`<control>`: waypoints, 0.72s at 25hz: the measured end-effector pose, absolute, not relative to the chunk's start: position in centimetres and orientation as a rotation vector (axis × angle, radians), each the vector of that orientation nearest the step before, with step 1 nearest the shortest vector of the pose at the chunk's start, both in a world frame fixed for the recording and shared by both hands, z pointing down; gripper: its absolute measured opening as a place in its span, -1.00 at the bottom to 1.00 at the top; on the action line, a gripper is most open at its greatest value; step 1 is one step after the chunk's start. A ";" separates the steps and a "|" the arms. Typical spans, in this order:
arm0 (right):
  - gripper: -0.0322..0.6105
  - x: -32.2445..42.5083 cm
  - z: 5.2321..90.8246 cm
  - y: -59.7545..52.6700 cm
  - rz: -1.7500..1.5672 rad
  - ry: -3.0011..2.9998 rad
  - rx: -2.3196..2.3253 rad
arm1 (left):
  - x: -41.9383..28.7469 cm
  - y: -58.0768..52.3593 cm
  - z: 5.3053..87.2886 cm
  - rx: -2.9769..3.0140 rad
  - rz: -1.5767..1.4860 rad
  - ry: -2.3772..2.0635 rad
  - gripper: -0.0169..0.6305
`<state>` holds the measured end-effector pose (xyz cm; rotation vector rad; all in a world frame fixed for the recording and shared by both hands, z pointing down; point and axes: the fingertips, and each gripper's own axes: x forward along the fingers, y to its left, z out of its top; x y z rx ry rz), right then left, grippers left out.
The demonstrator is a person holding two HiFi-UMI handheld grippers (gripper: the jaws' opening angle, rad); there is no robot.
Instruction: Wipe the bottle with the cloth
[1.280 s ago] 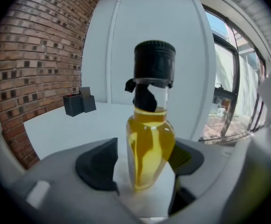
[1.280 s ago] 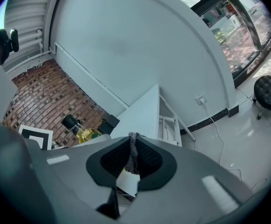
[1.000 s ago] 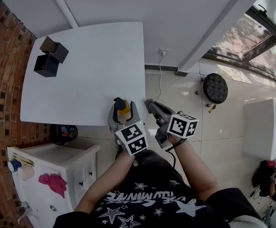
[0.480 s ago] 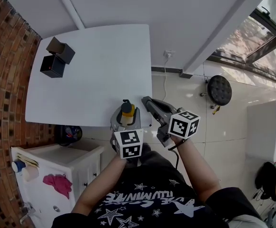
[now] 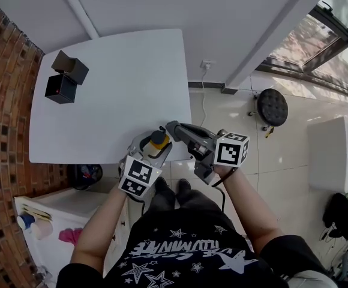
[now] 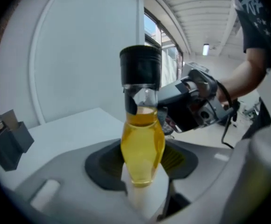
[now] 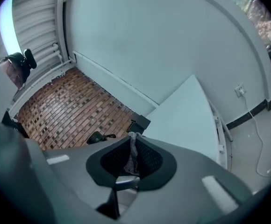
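**Left gripper view: bottle [image 6: 141, 134] gripped, cloth [image 7: 134, 146] pinched**

The left gripper [image 6: 144, 167], its jaws having just been closing, gripped the yellow-filled bottle by its lower body. The right gripper [image 7: 131, 160] clamped the thin grey cloth, its tip near the bottle, over the white table's [image 5: 120, 83] near corner.

White table [image 5: 120, 95], a black box [image 5: 60, 89] and a dark grey box [image 5: 70, 66] together near its left edge

No legible text; shirt lettering [image 5: 183, 246] unreadable.
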<state>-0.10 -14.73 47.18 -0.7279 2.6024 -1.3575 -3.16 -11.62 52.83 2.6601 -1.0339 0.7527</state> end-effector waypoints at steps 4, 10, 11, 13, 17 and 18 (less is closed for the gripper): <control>-0.79 -0.6 46.8 -14.3 -1.360 2.576 -0.737 | -3.4 -11.5 52.9 2.778 0.763 -0.813 -0.32; -0.79 -0.3 46.3 -14.1 -1.348 2.484 -0.830 | -3.7 -12.1 52.7 2.843 0.717 -0.692 -0.32; -0.79 -0.3 46.4 -14.0 -1.351 2.469 -0.842 | -3.7 -12.1 52.6 2.848 0.711 -0.689 -0.32; -0.79 -0.2 46.5 -13.8 -1.357 2.449 -0.856 | -3.7 -12.1 52.6 2.855 0.695 -0.693 -0.32; -0.79 -0.3 46.5 -13.8 -1.345 2.438 -0.877 | -3.7 -12.3 52.5 2.869 0.693 -0.760 -0.31; -0.79 -0.3 46.4 -13.8 -1.340 2.437 -0.881 | -3.9 -12.5 52.5 2.869 0.696 -0.787 -0.28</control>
